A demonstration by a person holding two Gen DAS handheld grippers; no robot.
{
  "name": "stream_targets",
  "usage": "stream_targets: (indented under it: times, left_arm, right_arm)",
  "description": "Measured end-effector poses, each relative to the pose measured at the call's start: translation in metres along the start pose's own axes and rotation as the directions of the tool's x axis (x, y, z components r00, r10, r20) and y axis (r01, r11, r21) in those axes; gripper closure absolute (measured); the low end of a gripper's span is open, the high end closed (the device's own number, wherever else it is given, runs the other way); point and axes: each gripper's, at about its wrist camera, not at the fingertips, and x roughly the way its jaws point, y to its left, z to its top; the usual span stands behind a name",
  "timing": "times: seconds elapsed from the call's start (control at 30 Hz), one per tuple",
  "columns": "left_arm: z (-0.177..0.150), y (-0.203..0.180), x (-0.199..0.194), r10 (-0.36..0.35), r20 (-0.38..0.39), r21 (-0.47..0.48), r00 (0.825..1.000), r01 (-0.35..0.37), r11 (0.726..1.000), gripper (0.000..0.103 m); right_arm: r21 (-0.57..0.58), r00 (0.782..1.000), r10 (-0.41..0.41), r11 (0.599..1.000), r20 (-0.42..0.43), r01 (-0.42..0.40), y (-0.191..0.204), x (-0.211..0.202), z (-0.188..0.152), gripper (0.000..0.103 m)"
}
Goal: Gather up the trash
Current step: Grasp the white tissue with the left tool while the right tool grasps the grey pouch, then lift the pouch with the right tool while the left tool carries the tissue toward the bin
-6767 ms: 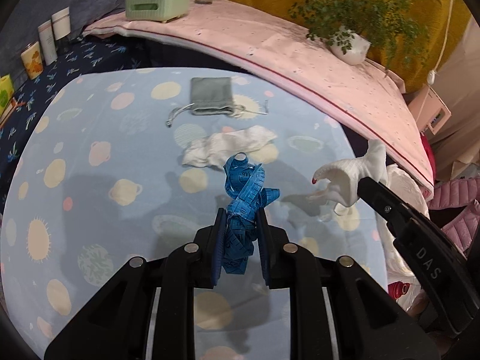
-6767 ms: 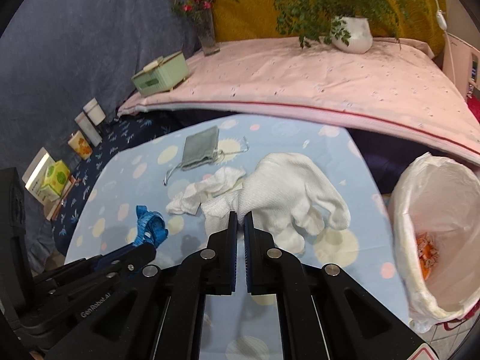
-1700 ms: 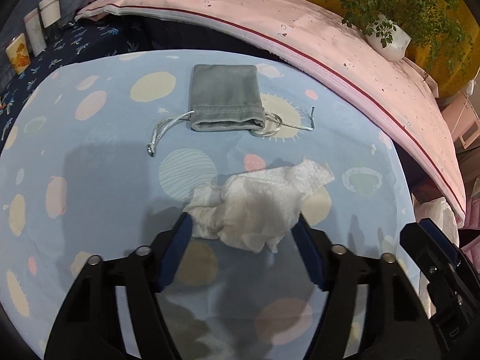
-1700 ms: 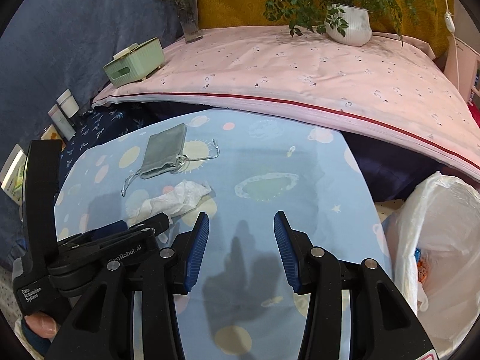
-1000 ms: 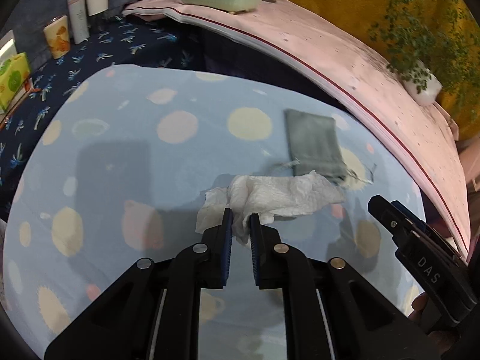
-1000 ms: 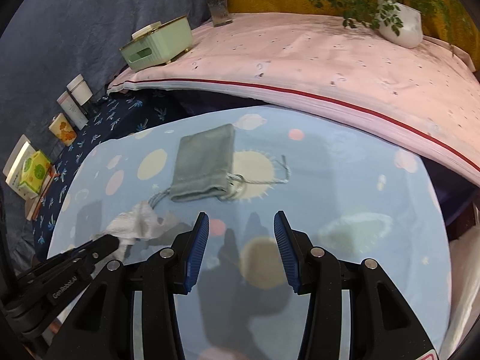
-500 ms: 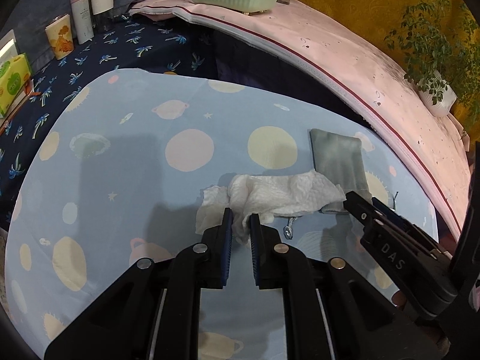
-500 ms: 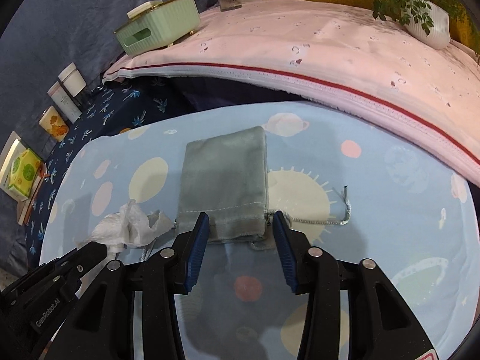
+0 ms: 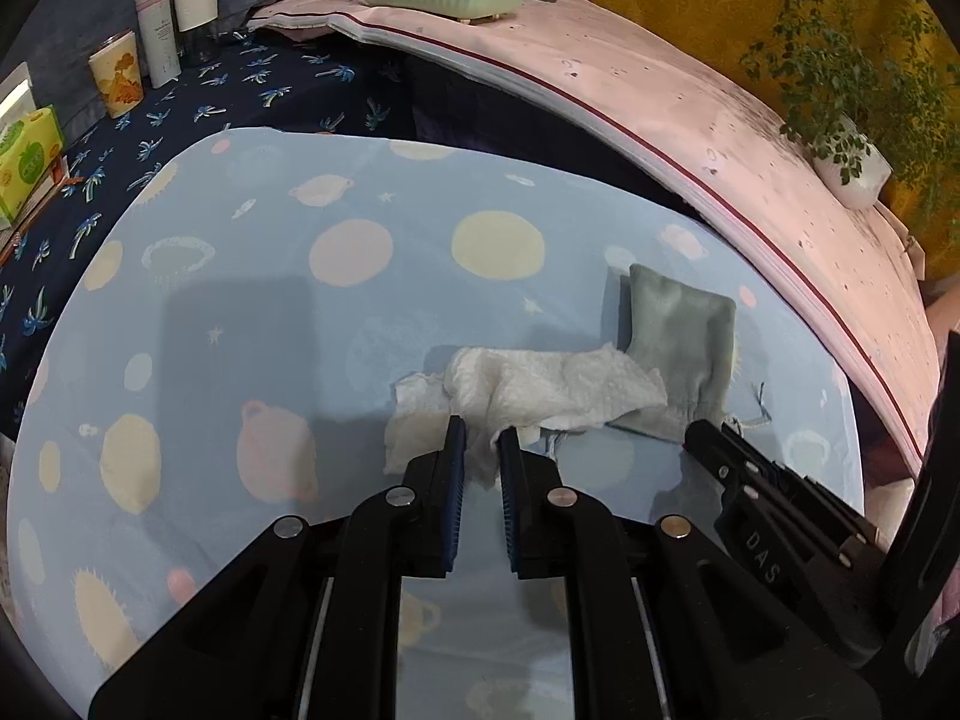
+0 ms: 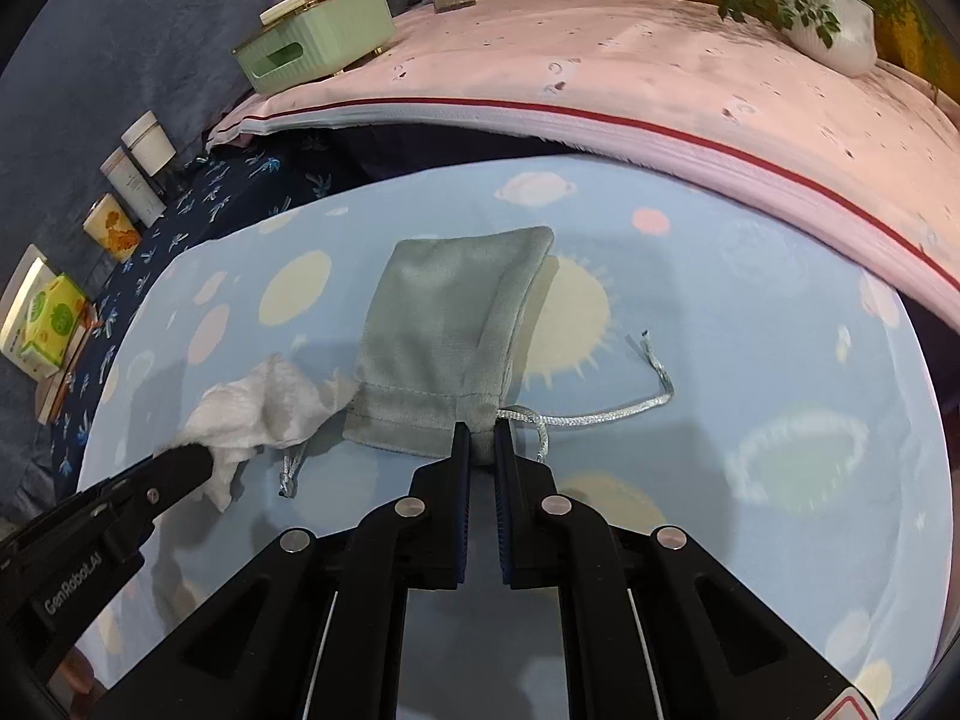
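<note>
Both grippers are pinched shut at once — my left gripper (image 9: 478, 441) on the crumpled tissue (image 9: 540, 387), my right gripper (image 10: 478, 441) on the mouth of the grey pouch (image 10: 450, 324). Tissue and pouch lie touching on the bench (image 9: 240, 312), cord (image 10: 600, 414) trailing right. I grip edges so each should lift whole — no bin shows here.

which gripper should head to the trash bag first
Either; I'd lean right. The left gripper is shut on the crumpled tissue, the right gripper on the grey drawstring pouch. No bag shows now.
</note>
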Motion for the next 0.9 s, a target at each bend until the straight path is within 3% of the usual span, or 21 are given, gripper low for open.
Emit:
stream_targets:
  times: [0.43, 0.7, 0.9]
  left_arm:
    - [-0.066, -0.048, -0.043, -0.052, -0.02, 0.073, 0.998, 0.053, 0.996, 0.092]
    - [-0.098, -0.09, -0.073, -0.081, -0.005, 0.153, 0.997, 0.08, 0.985, 0.094]
    - [-0.115, -0.124, -0.09, -0.125, -0.01, 0.207, 0.992, 0.125, 0.97, 0.101]
  right_arm:
    - [0.016, 0.997, -0.026, 1.0, 0.075, 0.024, -0.036, -0.095, -0.074, 0.096]
    - [0.056, 0.989, -0.044, 0.998, 0.144, 0.037, -0.065, -0.149, -0.099, 0.096]
    - [0.103, 0.979, -0.06, 0.994, 0.194, 0.04, -0.091, -0.185, -0.113, 0.096]
